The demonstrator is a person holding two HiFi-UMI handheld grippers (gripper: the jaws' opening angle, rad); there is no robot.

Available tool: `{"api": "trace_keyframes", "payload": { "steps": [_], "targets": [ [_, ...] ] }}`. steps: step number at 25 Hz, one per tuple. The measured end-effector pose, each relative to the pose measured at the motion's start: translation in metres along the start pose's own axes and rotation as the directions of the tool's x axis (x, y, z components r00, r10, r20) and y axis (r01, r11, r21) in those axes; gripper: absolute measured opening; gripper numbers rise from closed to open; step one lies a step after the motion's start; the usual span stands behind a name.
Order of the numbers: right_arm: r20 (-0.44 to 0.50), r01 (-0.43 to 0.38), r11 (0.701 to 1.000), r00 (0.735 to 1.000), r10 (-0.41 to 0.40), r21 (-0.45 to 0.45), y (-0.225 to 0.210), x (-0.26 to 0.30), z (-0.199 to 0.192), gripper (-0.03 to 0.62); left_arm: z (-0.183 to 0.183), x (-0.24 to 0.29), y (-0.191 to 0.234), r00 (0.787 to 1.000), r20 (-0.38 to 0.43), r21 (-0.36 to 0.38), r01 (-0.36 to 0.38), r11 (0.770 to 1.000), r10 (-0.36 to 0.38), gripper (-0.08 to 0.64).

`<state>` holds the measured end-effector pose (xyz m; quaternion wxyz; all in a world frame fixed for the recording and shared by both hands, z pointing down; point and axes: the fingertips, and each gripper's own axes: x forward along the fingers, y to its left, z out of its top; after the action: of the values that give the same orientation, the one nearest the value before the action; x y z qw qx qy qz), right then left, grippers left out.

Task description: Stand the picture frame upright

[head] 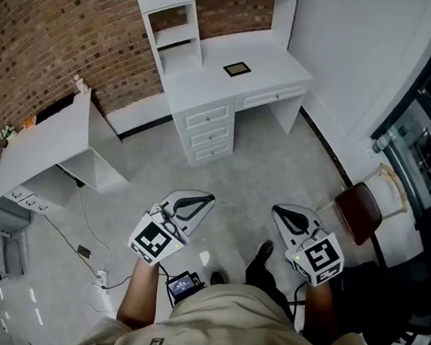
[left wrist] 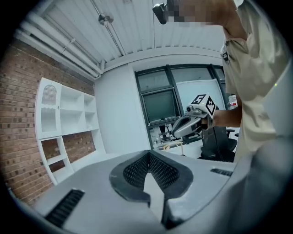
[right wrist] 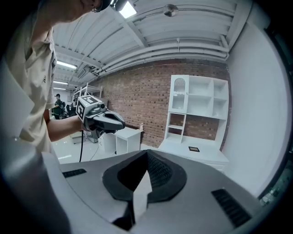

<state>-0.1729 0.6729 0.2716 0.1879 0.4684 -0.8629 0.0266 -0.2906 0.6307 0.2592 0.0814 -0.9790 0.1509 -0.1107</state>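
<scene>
**Head view.** The picture frame (head: 237, 69) is seen lying flat on the white tabletop (head: 209, 84) of a desk with shelves above and drawers below, set against a brick wall (head: 47, 30). The left gripper (head: 199, 202) and right gripper (head: 285, 214) are held side by side above the grey floor (head: 239, 163), well apart from the desk and the frame. A low white cabinet (head: 48, 140) is located left of the desk, and a brown chair (head: 357, 210) at the right.

**Left gripper view.** The fingers (left wrist: 132, 172) are brought fully together, with nothing held between them. The right gripper is visible beyond them, in front of dark windows (left wrist: 158, 105). The white shelves are visible at the left.

**Right gripper view.** The fingers (right wrist: 161, 172) are likewise closed tip to tip, with nothing gripped. The frame is seen as a small dark rectangle, flat on the tabletop, far beyond the fingertips. The left gripper is seen at the left, held in a hand.
</scene>
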Motion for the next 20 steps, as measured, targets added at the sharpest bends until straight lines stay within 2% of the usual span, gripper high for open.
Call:
{"api": "trace_keyframes", "payload": {
  "steps": [5, 10, 15, 20],
  "targets": [
    [0.03, -0.029, 0.999, 0.999, 0.028, 0.038, -0.028, 0.009, -0.003, 0.003, -0.004, 0.026, 0.012, 1.0, -0.022, -0.008, -0.008, 1.0, 0.008, 0.006],
    [0.057, -0.029, 0.997, 0.998, 0.025, 0.073, -0.076, 0.019, -0.012, 0.003, -0.007, 0.07, 0.029, 0.999, -0.045, -0.014, -0.007, 1.0, 0.007, 0.006],
    [0.051, -0.018, 0.995, 0.999, 0.013, 0.095, -0.156, 0.032, -0.029, 0.003, -0.003, 0.141, 0.061, 0.998, -0.064, -0.004, -0.007, 1.0, 0.007, 0.006],
    [0.047, -0.048, 0.994, 0.998, 0.044, 0.099, -0.247, 0.037, -0.038, 0.003, 0.015, 0.228, 0.091, 0.997, -0.077, -0.001, -0.029, 1.0, 0.029, 0.006]
  ]
}}
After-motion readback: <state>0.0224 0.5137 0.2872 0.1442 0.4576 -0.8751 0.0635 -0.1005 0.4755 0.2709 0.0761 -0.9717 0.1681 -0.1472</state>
